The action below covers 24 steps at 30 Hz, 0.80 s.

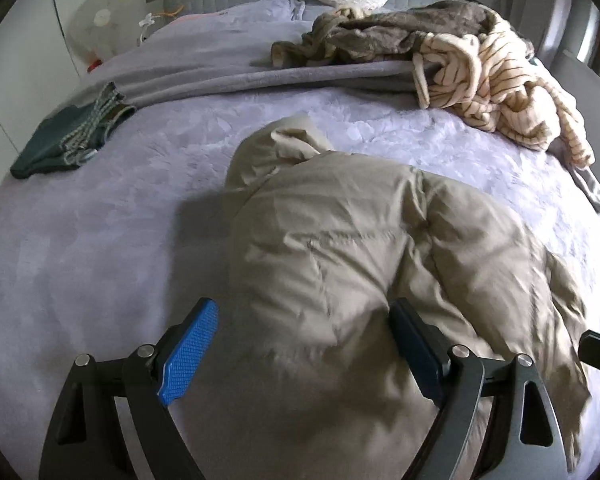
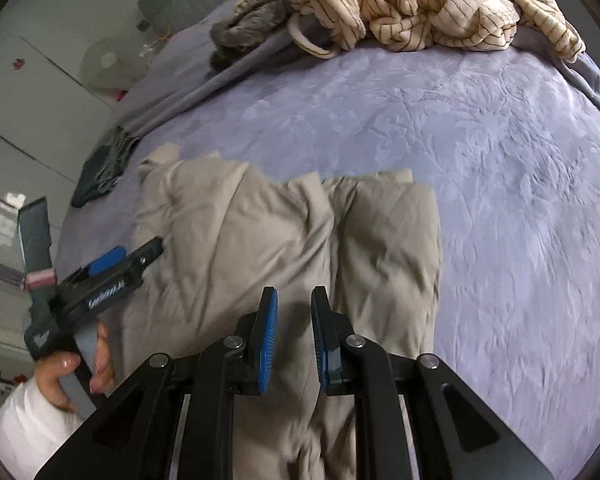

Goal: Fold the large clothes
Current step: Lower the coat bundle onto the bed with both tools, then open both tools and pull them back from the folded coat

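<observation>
Blue ribbed pads on black finger arms fill the near edge of both wrist views. Those of the left gripper [image 1: 304,354] stand spread wide and released, with the puffy beige padded jacket [image 1: 360,264] bulging up between them; its left pad sits over bare bedding just beside the jacket's edge, its right pad against the fabric's rise, neither pinching anything. That wide stance looks like readiness to take a thick fold of filling.

Fingers of the right gripper [image 2: 295,338] are drawn nearly together with only a narrow gap, and no cloth can be seen pressed between the pads; the jacket [image 2: 284,232] lies under and beyond the tips, so they appear to hover above it, narrowed but gripping nothing. In that view the left gripper [image 2: 116,262] shows off to the left of the fingers, held in a person's hand [image 2: 80,364] with a white sleeve, angled down at the jacket's side.

Beyond the fingertips the jacket is bunched lengthwise on the lilac embossed bedspread [image 2: 500,200], a deep crease running down its middle, probably a first fold that needs flattening. Farther ahead, well apart from it, lie a cream brown-striped garment [image 1: 496,92] and a grey-brown furry garment [image 1: 380,36], likely waiting their turn. Left of the fingers, near the bed's edge, rests a dark green folded item [image 1: 60,140], seemingly finished.
</observation>
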Tool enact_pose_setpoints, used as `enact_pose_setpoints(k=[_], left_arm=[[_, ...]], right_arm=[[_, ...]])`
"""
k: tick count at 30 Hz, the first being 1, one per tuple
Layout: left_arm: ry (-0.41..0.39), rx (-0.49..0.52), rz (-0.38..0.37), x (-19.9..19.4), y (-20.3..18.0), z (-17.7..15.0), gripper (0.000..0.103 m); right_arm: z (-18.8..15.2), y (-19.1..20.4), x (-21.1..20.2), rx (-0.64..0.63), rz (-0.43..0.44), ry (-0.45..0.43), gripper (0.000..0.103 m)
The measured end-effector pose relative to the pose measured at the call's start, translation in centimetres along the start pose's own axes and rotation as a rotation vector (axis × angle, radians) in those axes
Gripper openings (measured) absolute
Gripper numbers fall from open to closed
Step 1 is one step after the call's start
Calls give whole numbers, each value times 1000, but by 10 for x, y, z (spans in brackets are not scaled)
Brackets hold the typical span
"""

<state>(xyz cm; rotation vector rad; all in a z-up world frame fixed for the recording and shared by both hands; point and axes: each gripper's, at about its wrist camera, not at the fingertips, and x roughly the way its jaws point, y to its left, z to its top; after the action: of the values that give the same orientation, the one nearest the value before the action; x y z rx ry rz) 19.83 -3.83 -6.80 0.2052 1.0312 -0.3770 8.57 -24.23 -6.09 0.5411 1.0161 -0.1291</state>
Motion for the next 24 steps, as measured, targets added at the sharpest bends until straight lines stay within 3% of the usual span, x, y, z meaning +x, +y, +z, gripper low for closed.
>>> enact_pose_setpoints(k=[6,11,17,24], left_arm=[[9,-5,-69,-44,24,-45,89],[77,24,-53,-40,21,-92,89],[115,-33,-58,-39,23,-101,89],[128,18,-18,-64,18,-104,89]], right_arm=[[-42,14,-23,-36,12,16,19],[-73,8,-14,-12,-11,73,19],[-93,-6,10,28,-70,142,19],[-95,3,-21,35,-74,113,21]])
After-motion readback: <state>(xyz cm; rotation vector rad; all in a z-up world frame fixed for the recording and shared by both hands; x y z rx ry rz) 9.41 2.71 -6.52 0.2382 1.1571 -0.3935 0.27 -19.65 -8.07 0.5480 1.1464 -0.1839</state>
